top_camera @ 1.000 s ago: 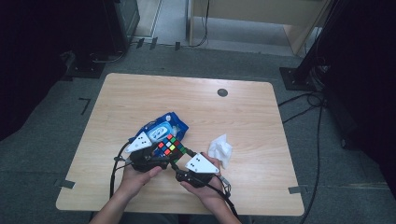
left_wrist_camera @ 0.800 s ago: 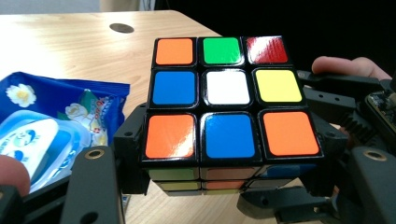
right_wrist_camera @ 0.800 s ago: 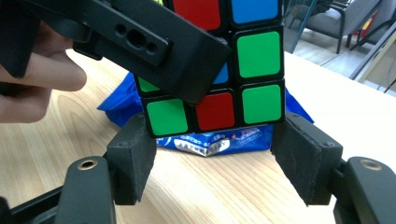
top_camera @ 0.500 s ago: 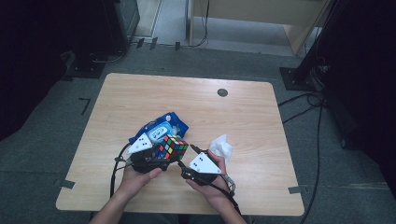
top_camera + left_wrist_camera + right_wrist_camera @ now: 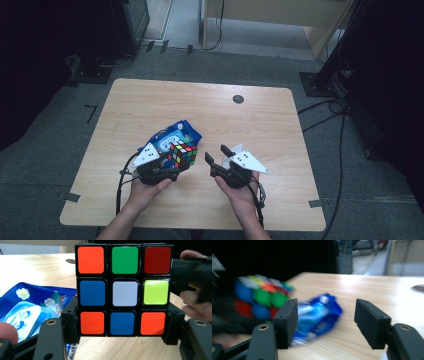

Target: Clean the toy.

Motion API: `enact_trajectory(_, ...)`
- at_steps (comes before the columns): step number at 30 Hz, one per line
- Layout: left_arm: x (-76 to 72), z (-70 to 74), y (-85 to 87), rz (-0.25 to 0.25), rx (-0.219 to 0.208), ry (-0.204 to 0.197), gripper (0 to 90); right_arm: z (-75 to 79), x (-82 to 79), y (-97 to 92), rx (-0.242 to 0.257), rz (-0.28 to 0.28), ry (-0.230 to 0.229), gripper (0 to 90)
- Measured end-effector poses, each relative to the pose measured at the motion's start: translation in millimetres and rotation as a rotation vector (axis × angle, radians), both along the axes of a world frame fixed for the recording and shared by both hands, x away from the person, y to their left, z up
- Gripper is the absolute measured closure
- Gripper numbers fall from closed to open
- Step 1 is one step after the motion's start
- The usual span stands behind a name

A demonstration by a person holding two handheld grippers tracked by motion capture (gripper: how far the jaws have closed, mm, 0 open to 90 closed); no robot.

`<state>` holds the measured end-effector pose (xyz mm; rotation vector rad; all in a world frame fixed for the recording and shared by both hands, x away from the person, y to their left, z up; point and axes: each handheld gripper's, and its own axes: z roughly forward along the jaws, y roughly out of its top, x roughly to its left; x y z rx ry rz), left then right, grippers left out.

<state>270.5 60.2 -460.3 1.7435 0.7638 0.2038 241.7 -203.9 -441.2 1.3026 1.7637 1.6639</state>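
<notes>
Nearest the person, the left gripper (image 5: 175, 162) clamped its jaws on the scrambled, multicoloured plastic puzzle cube (image 5: 183, 153), held above the light wooden table (image 5: 280, 120). Just right of the cube, the right gripper (image 5: 217, 156) had its jaws apart, nothing between them. Behind the cube lay a blue plastic wet-wipes packet (image 5: 172, 136).
</notes>
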Motion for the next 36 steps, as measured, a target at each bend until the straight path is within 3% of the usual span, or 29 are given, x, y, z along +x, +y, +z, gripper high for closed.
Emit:
enact_trajectory(2,-2.2,-0.9,-3.7,-0.003,0.009,-0.013,34.1,6.9,-2.0,5.3,0.101,0.036,0.048,27.3)
enact_trajectory(5,-6.8,-3.2,-10.9,-0.013,0.017,-0.033,34.1,12.6,-5.3,18.2,0.198,0.086,0.109,19.2)
enact_trajectory(9,-13.2,-4.1,-18.1,-0.015,0.047,-0.072,34.0,9.5,-5.0,31.9,0.187,0.083,0.171,16.5)
enact_trajectory(11,-15.2,-4.0,-20.2,-0.019,0.059,-0.085,34.0,6.8,-5.1,34.3,0.189,0.087,0.209,22.6)
enact_trajectory(13,-17.5,-4.0,-22.2,-0.012,0.080,-0.110,34.0,4.6,-6.6,34.3,0.188,0.076,0.198,33.9)
enact_trajectory(17,-18.7,-3.6,-22.6,-0.015,0.078,-0.121,33.9,5.6,-11.0,36.9,0.159,0.059,0.184,34.7)
enact_trajectory(23,-18.8,-3.0,-25.1,-0.023,0.068,-0.116,33.2,7.2,-19.9,42.2,0.096,0.017,0.108,34.9)
enact_trajectory(28,-20.8,-1.1,-25.9,-0.010,0.072,-0.140,31.8,7.9,-27.6,49.8,0.043,-0.006,0.054,34.9)
enact_trajectory(34,-20.7,-0.6,-24.0,-0.015,0.076,-0.144,32.3,5.8,-30.4,55.6,0.016,0.009,0.045,34.8)
enact_trajectory(36,-21.4,0.1,-23.2,-0.015,0.082,-0.162,33.4,5.9,-30.2,55.3,0.018,0.014,0.045,34.7)
